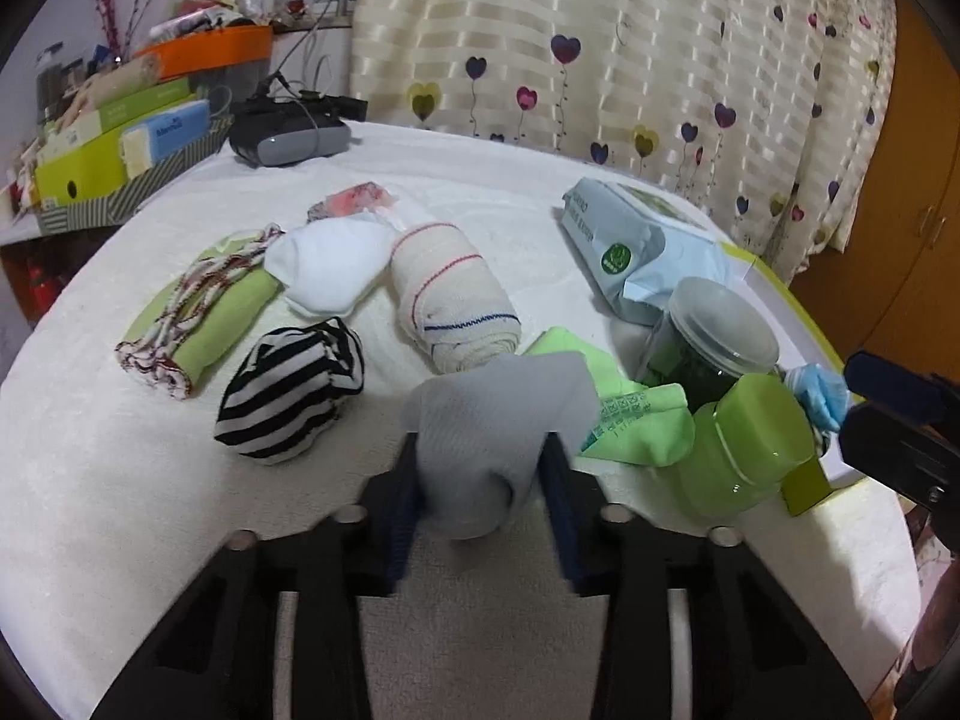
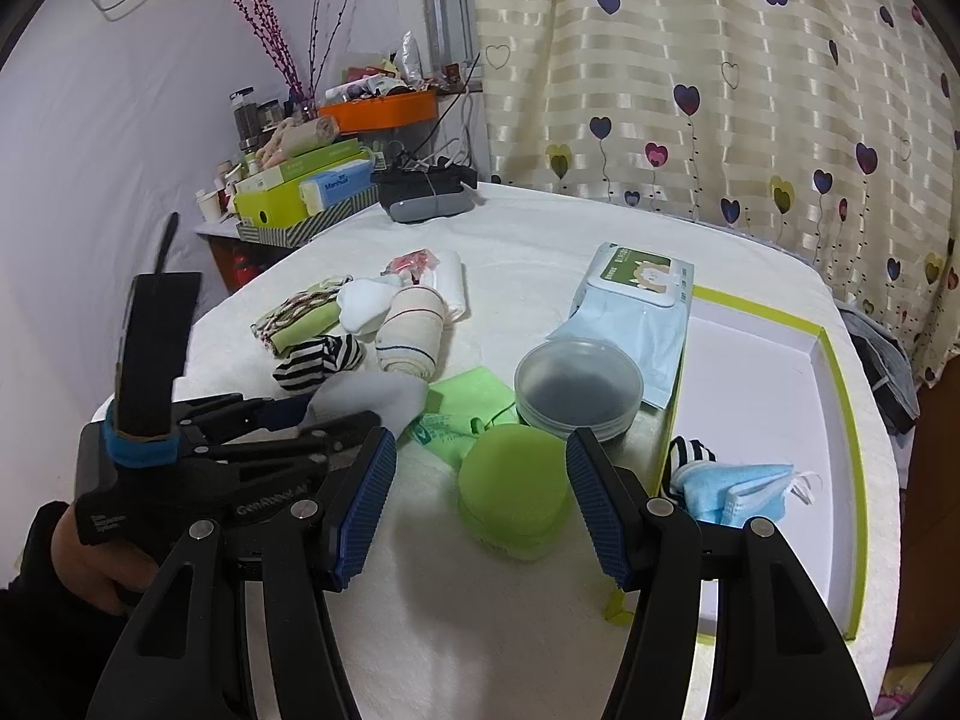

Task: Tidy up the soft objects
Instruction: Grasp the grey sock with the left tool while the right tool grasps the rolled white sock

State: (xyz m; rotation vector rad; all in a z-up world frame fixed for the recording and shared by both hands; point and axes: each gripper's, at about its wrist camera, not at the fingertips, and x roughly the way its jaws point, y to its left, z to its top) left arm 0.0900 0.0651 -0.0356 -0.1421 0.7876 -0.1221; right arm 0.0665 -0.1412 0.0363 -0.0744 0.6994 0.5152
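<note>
**Left jaws pinch pale grey sock; right jaws stand wide**

The left gripper (image 1: 480, 480) has its jaws pressed on a pale grey knitted sock (image 1: 498, 408), at the near edge of the white-covered desk (image 1: 120, 510). Behind it lie a black-and-white striped sock bundle (image 1: 291, 393), a cream rolled bandage (image 1: 456, 300) and a white sock (image 1: 327, 267). The right gripper (image 2: 480, 501) has its jaws wide, empty, either side of a green round-lidded jar (image 2: 516, 492). A blue face mask (image 2: 732, 489) lies in the white green-rimmed tray (image 2: 840, 420).
</note>
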